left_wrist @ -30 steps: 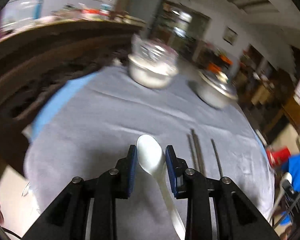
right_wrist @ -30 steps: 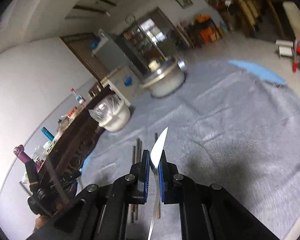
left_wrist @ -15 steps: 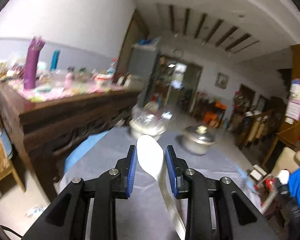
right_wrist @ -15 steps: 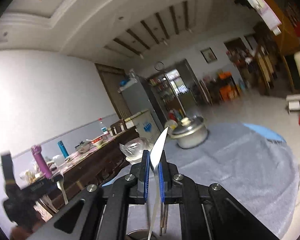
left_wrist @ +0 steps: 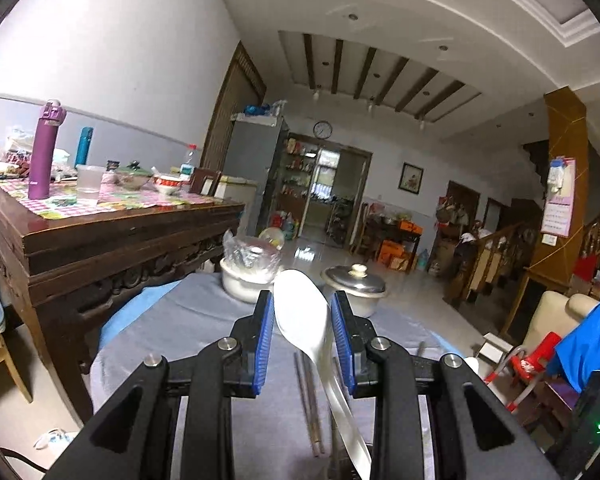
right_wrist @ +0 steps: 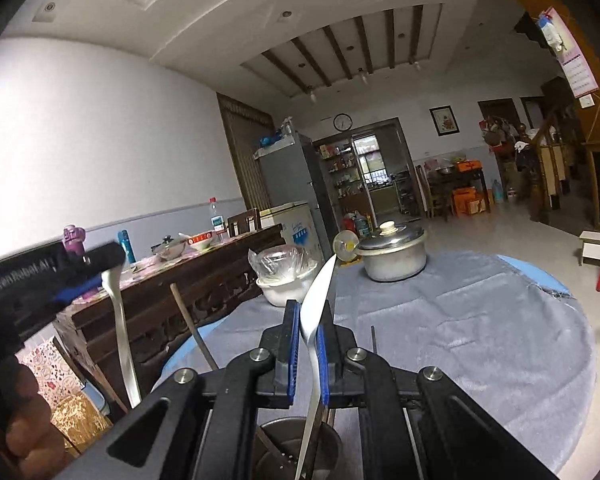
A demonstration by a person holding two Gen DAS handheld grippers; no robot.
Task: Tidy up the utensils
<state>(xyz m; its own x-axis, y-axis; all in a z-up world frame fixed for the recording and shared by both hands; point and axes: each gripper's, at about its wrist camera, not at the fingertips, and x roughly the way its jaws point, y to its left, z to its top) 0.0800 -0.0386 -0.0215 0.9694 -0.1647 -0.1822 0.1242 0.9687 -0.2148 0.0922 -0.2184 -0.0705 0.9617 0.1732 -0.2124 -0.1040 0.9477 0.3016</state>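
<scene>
1. In the right wrist view a white spoon [right_wrist: 315, 320] stands nearly upright, bowl toward the upper middle of the frame, handle running down to the bottom edge. The right tongs [right_wrist: 309, 344] are clamped on its neck, edge-on.
2. Directly beneath it, at the bottom centre of that frame, sits a dark metal holder [right_wrist: 296, 446]. The handle's lower end reaches its mouth; whether it touches inside is hidden by the tongs' body.
3. In the left wrist view a second white spoon [left_wrist: 304, 320] sits broadside, bowl up at frame centre, handle slanting to the lower right. The left tongs [left_wrist: 303, 340] stand partly apart, closed on the bowl's edges.
4. Chopsticks [left_wrist: 310, 404] lie on the grey-clothed counter [left_wrist: 172, 328] below, pointing away up the frame.
5. Judgement: the right spoon is nearer the holder, its long axis already aligned for a straight drop.
6. The left tongs [right_wrist: 80, 286], at the left edge there, are off to the side.
</scene>
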